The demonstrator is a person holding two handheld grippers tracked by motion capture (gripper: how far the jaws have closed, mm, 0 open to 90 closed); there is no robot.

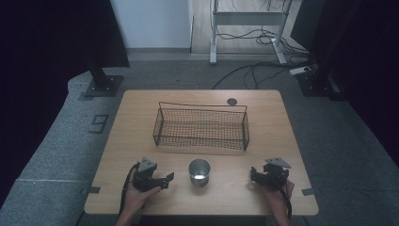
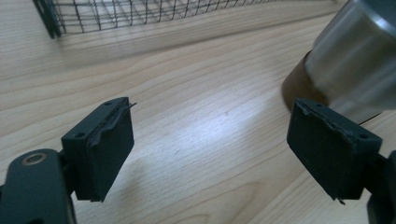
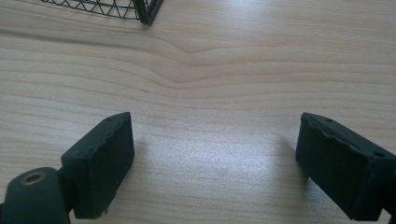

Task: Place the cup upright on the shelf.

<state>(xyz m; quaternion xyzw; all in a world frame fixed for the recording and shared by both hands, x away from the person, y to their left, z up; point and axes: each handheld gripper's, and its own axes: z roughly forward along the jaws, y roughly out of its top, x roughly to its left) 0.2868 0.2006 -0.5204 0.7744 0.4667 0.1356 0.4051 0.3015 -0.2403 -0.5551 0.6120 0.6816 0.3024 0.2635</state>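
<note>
My left gripper (image 2: 210, 154) and right gripper (image 3: 215, 158) both gape wide, empty; the shiny steel cup (image 1: 199, 171) stands between, seemingly upright, near the black wire basket (image 1: 201, 126).

Light wood tabletop (image 1: 141, 117), grain visible, rounded corners. On it: black wire mesh basket (image 1: 201, 126), long side across, sitting mid-tabletop toward the far edge. Metal cup (image 1: 199, 171) upright, open end up, near the front edge, roughly centred, just in front of the basket but apart from it. Small dark round disc (image 1: 231, 101) flush at the far edge, behind the basket's right end. Dark tabs at both front corners: (image 1: 93, 189) and (image 1: 307, 191).
</note>
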